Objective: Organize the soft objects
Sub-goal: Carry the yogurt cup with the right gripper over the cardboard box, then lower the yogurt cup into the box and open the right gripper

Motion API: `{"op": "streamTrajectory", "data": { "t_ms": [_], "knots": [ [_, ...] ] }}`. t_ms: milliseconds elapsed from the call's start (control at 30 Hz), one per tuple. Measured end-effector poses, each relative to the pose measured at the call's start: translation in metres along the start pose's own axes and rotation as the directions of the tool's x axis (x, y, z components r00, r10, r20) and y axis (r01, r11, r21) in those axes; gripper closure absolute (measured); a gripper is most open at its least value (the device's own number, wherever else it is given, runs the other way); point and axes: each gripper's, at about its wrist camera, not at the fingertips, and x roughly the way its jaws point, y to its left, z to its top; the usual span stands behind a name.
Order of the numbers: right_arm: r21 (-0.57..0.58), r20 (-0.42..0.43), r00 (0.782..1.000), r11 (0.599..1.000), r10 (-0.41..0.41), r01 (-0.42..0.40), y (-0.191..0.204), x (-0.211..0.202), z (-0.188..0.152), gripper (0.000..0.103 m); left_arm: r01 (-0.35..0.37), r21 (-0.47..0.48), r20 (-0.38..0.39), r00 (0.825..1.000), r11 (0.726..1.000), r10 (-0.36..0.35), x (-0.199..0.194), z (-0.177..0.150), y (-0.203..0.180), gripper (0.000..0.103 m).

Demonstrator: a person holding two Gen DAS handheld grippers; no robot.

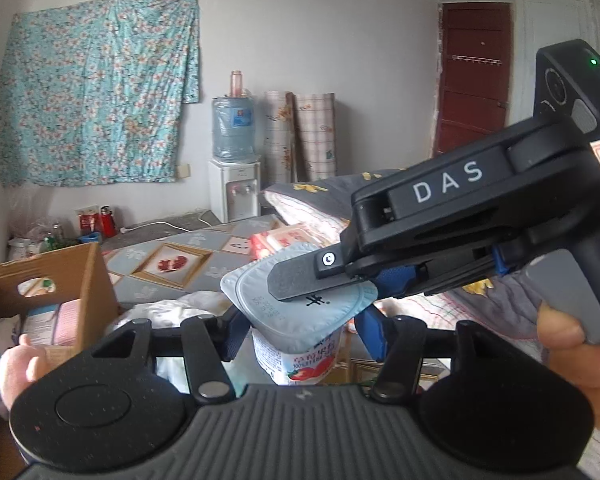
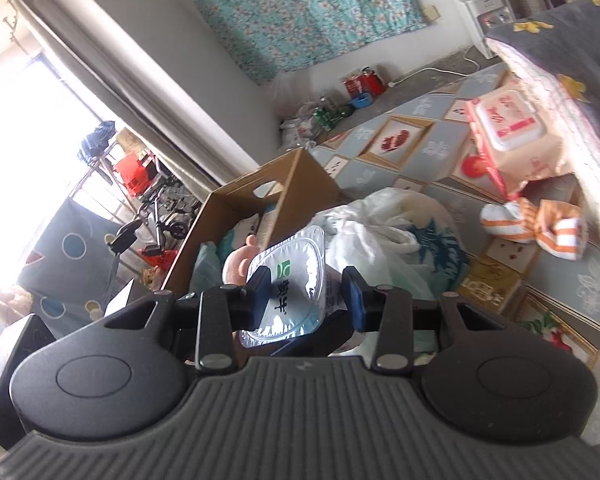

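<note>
Two hand-held grippers gripping one yogurt cup (image 1: 300,320) above the bed | left hand-held gripper (image 1: 300,330) clasping cup body | right hand-held gripper (image 2: 306,294) pinching foil rim | advice: squeezing gently, keeping cup upright toward cardboard box (image 1: 88,280)

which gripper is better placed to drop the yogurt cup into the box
Left: its gripper brackets the cup body, and the box sits on its side. The right gripper only pinches the lid.
</note>
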Motion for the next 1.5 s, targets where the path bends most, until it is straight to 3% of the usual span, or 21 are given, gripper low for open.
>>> {"op": "streamTrajectory", "data": {
  "t_ms": [200, 367, 533, 700, 933, 1233, 1400, 1500],
  "knots": [
    [-0.077, -0.110, 0.986, 0.988, 0.123, -0.132, 0.068, 0.063, 0.020, 0.064, -0.174, -0.038, -0.021, 0.985, 0.984, 0.174, -0.034, 0.014, 0.060, 0.045],
    [-0.108, -0.259, 0.941, 0.962, 0.217, -0.251, 0.127, 0.134, 0.027, 0.063, -0.287, -0.125, -0.111, 0.955, 0.950, 0.274, -0.059, 0.020, 0.128, 0.044],
    [-0.064, -0.425, 0.867, 0.947, 0.258, -0.314, 0.170, 0.210, 0.019, 0.063, -0.353, -0.208, -0.238, 0.923, 0.912, 0.303, -0.071, 0.007, 0.199, 0.044],
    [-0.010, -0.543, 0.804, 0.956, 0.241, -0.294, 0.185, 0.274, -0.004, 0.063, -0.401, -0.286, -0.369, 0.884, 0.870, 0.286, -0.065, -0.023, 0.252, 0.044],
    [0.086, -0.633, 0.735, 0.965, 0.244, -0.247, 0.176, 0.330, -0.035, 0.062, -0.439, -0.287, -0.483, 0.834, 0.852, 0.267, -0.055, -0.056, 0.282, 0.044],
    [0.090, -0.650, 0.724, 0.969, 0.233, -0.231, 0.173, 0.367, -0.049, 0.062, -0.478, -0.212, -0.541, 0.784, 0.852, 0.305, -0.041, -0.074, 0.293, 0.044],
    [0.101, -0.670, 0.710, 0.974, 0.216, -0.201, 0.165, 0.386, -0.057, 0.062, -0.485, -0.200, -0.593, 0.752, 0.852, 0.289, -0.035, -0.082, 0.294, 0.037],
    [0.136, -0.675, 0.697, 0.969, 0.242, -0.206, 0.161, 0.390, -0.058, 0.062, -0.491, -0.197, -0.584, 0.754, 0.849, 0.300, -0.037, -0.082, 0.296, 0.033]
  ]
}}
